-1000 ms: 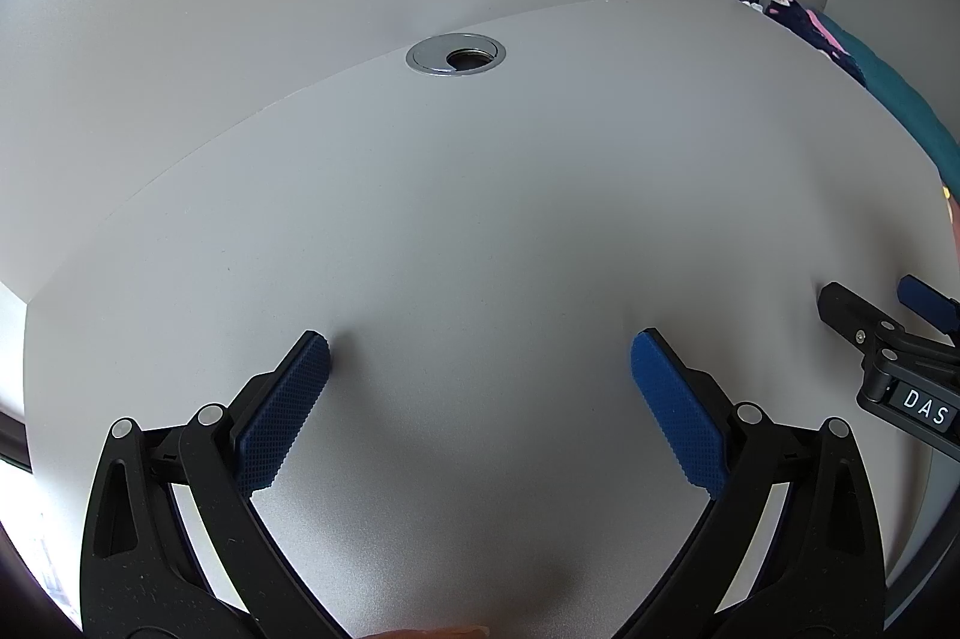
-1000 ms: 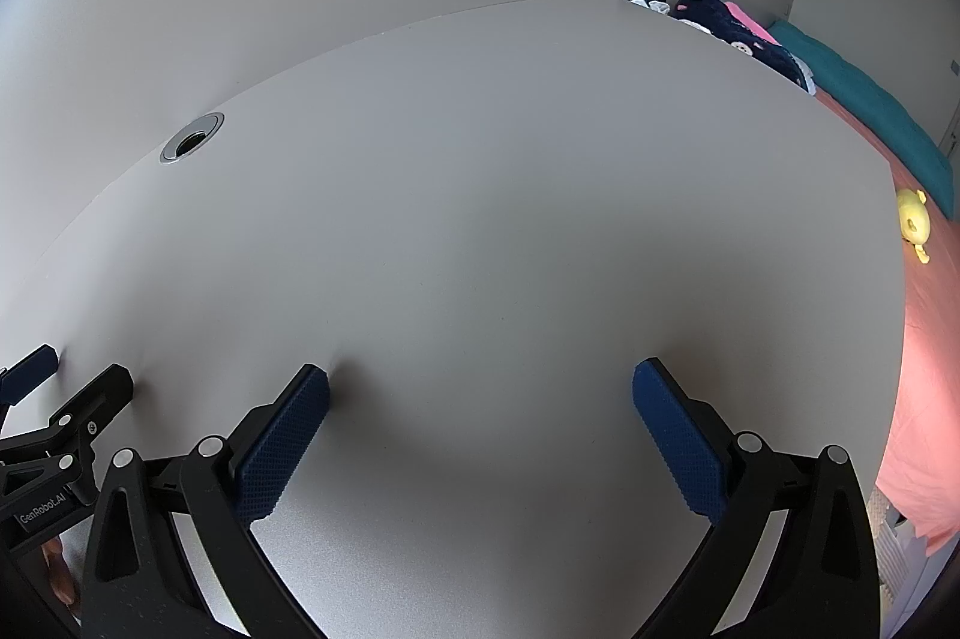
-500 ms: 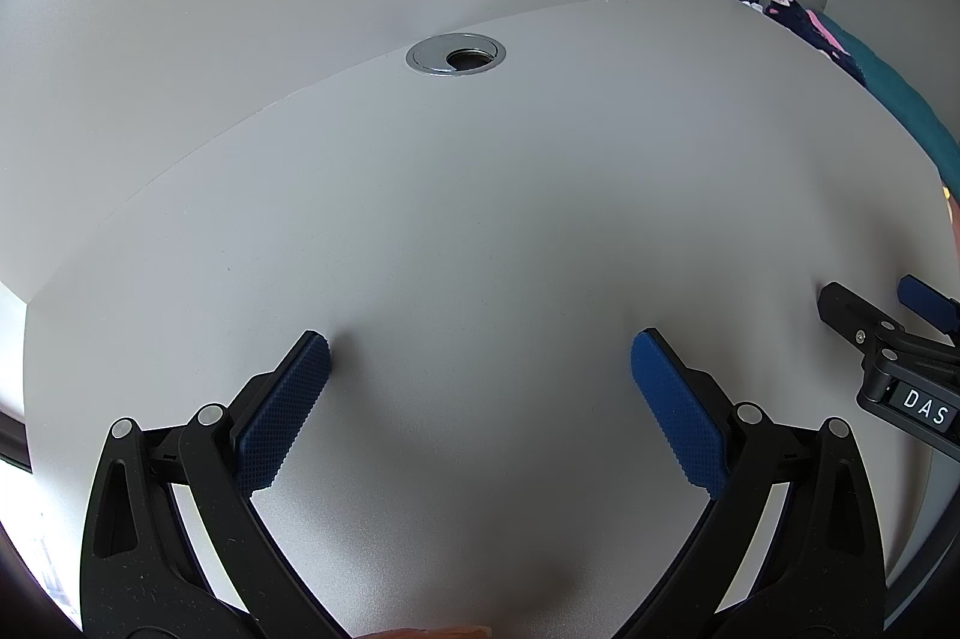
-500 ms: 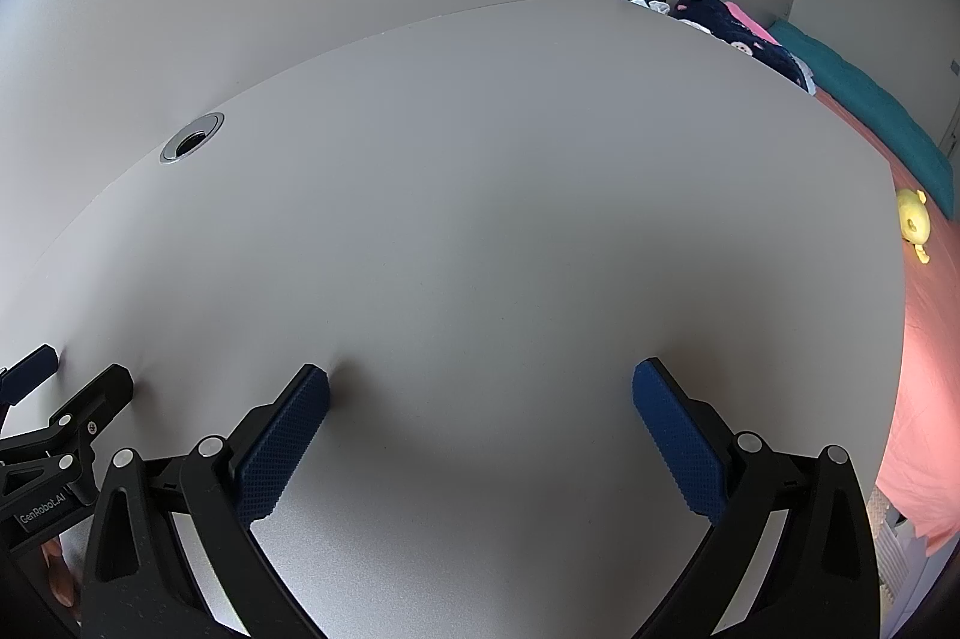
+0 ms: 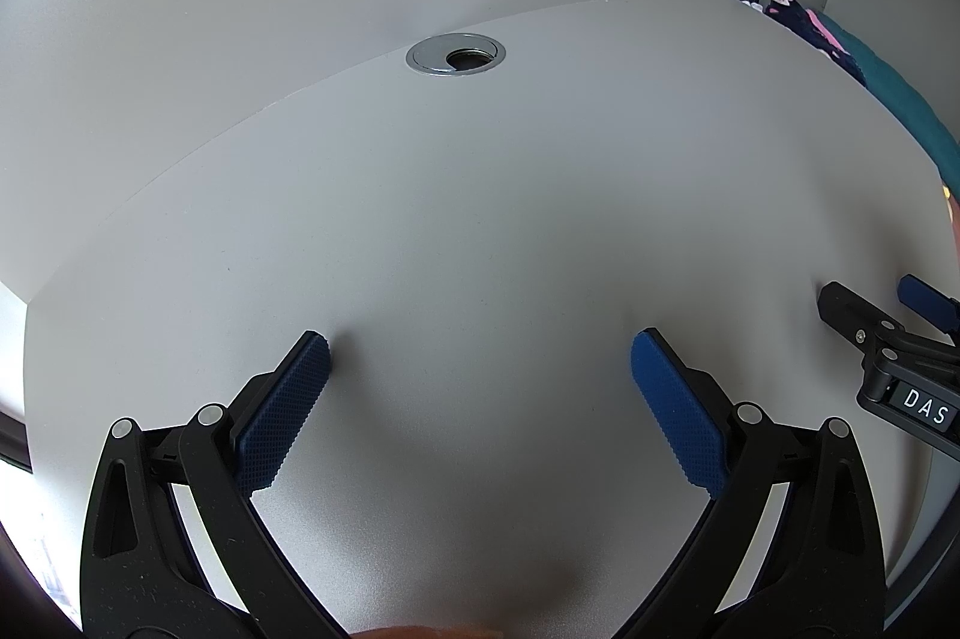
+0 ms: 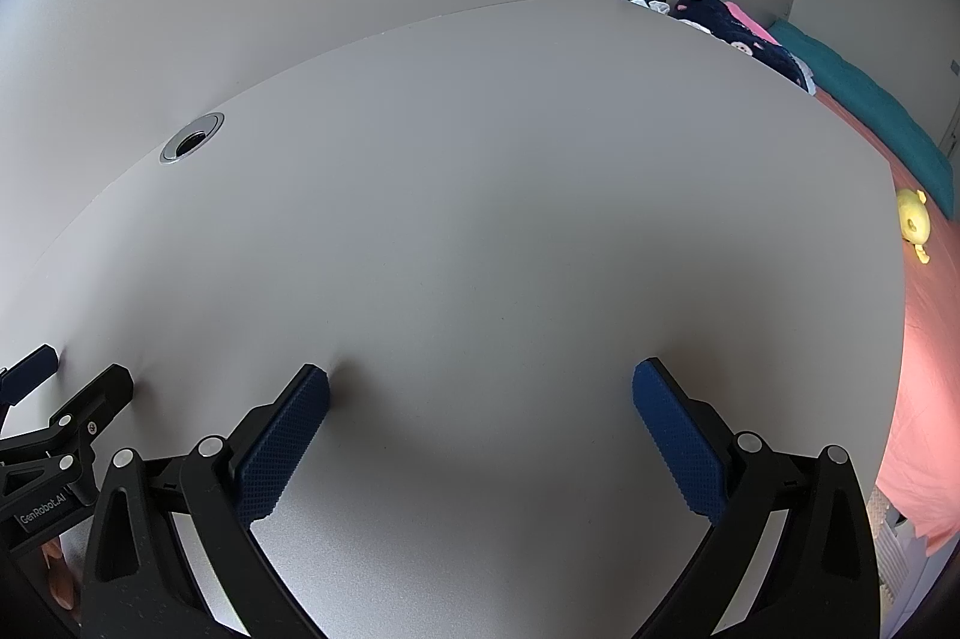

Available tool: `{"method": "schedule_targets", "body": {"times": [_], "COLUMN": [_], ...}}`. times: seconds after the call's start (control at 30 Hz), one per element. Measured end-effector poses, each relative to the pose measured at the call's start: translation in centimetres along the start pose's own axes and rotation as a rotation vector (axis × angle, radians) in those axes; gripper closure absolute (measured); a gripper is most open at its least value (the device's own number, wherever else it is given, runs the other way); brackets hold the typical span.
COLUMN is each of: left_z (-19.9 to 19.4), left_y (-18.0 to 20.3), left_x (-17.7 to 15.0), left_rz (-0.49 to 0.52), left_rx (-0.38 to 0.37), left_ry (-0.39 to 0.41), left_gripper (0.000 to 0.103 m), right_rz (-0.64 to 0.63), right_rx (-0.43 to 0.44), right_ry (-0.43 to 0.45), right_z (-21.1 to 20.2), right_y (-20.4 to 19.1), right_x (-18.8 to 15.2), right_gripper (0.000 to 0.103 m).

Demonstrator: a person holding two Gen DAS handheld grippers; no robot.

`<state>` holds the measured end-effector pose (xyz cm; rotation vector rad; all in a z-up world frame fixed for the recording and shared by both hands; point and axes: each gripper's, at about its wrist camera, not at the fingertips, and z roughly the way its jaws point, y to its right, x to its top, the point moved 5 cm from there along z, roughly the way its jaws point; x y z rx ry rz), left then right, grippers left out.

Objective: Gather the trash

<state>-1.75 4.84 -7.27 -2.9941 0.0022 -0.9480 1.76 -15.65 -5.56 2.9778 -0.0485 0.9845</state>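
No trash shows in either view. My left gripper (image 5: 480,345) is open and empty, its blue pads resting low over the white desk (image 5: 510,195). My right gripper (image 6: 480,378) is open and empty too, low over the same desk (image 6: 510,195). The right gripper also shows at the right edge of the left wrist view (image 5: 870,303). The left gripper shows at the left edge of the right wrist view (image 6: 78,375).
A chrome cable grommet (image 5: 455,54) sits in the desk near the back wall; it also shows in the right wrist view (image 6: 192,138). Beyond the desk's right edge lies a bed with pink sheet (image 6: 924,339), teal blanket (image 6: 858,105), dark patterned cloth (image 6: 732,27) and a yellow toy (image 6: 913,219).
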Motion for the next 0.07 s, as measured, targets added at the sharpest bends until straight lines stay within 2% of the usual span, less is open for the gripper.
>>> {"method": "schedule_targets", "body": {"times": [0.07], "left_z": [0.0], "left_y": [-0.03], "left_x": [-0.04], "left_rz": [0.0], "left_rx": [0.0], "left_ry": [0.0], "left_gripper": [0.006], "right_rz": [0.0], "right_rx": [0.0], "right_ry": [0.0], "right_z": [-0.02], "right_y": [-0.01], "right_x": [-0.05], "right_gripper": [0.002]}}
